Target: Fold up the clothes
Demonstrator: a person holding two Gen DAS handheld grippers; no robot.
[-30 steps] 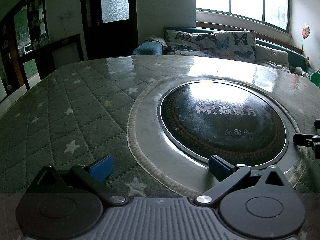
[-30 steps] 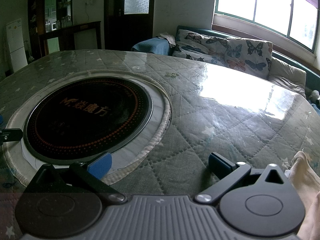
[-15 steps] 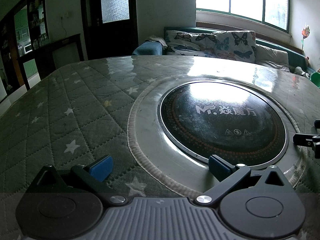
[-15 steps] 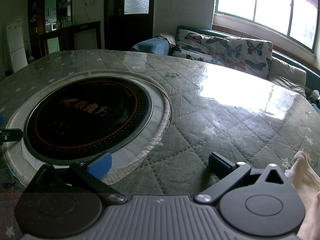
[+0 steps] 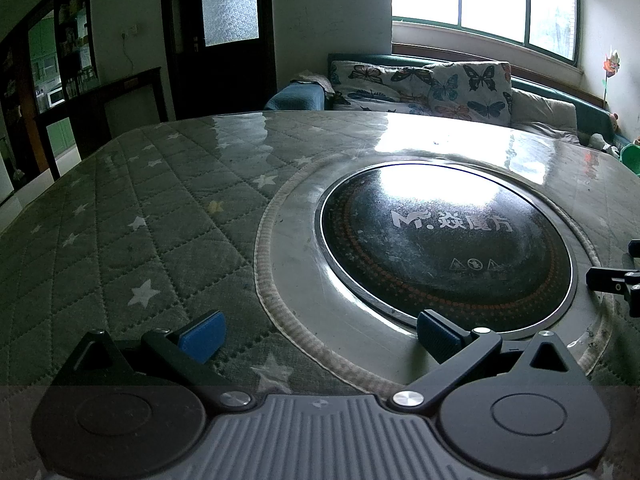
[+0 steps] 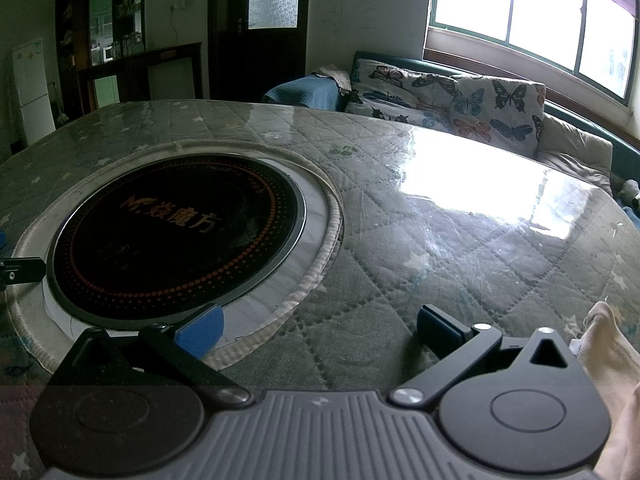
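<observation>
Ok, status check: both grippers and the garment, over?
Left gripper open, empty. Right gripper open, empty. Cream cloth at right edge, untouched. Round black hotplate in quilted table, between grippers.

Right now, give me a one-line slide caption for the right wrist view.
Open right gripper hovers over the quilted table beside the round cooktop; pale cloth at right edge.

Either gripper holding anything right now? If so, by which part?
Nothing held. Left gripper and right gripper are both open over the table; the cloth lies untouched beside the right one.
</observation>
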